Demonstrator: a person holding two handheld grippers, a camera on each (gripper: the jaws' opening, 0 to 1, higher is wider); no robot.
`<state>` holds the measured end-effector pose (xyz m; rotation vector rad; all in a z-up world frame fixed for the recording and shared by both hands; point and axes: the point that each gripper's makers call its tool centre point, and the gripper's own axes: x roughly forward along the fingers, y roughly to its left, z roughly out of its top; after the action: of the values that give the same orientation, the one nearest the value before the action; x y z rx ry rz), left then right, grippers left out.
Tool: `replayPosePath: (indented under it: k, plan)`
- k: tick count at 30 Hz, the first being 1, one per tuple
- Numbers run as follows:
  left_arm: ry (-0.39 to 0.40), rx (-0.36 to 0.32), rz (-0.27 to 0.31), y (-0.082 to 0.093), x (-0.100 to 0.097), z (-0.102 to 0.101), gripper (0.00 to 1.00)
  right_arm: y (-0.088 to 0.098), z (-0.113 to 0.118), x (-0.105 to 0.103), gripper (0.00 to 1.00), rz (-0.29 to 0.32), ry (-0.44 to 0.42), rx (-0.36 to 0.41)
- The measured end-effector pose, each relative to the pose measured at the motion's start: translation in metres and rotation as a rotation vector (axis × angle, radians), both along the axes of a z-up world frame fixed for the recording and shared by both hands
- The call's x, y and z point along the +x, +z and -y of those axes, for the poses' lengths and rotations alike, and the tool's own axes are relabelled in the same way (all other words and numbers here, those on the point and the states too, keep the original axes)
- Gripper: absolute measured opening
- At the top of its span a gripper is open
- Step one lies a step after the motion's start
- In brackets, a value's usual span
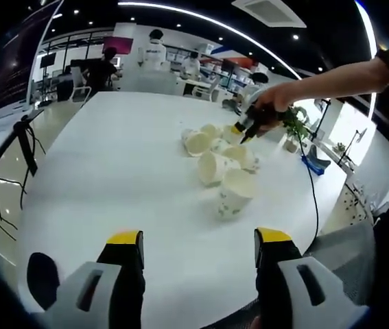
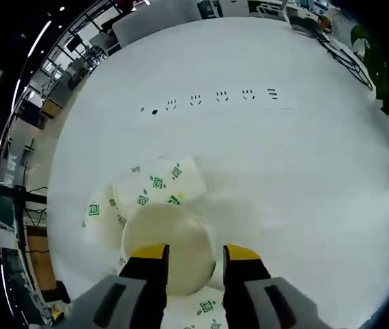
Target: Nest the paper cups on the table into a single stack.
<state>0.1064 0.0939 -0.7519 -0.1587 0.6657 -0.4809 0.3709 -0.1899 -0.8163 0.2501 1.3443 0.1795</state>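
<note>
Your left fingers [image 1: 199,248] stand wide apart with nothing between them, low over the near edge of the table [image 1: 112,164], well short of the cups. Your right fingers [image 2: 191,255] are parted too, set narrower, and hang over the open mouth of one cup [image 2: 167,243], which shows between and behind the yellow tips; you cannot tell whether they touch its rim. From the left gripper view, the white table runs away toward an office with people at desks at its far end. The cups [image 1: 221,168] lie in a loose cluster right of the table's middle, most on their sides, white with green marks, several touching. Your right arm reaches in from the right, the hand [image 1: 276,103] over the far side of the cluster. In the right gripper view, two more cups [image 2: 156,185] lie on their sides just beyond the one under the fingers. Farther off, small black marks [image 2: 208,97] run in a row across the table.
</note>
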Motion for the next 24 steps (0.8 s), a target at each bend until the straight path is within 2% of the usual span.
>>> replayPosePath:
  k: [13,18,24]
  plan:
    - [0.008,-0.014,-0.019,-0.004,-0.005,0.000,0.63,-0.009,0.007,-0.005,0.12,-0.005,0.000,-0.049]
    - [0.013,-0.014,-0.024,-0.007,-0.006,0.000,0.64,-0.010,0.010,-0.003,0.01,-0.002,-0.006,-0.051]
    - [0.008,-0.016,-0.023,-0.008,-0.003,0.001,0.63,-0.008,0.010,-0.008,0.00,0.000,-0.008,-0.041]
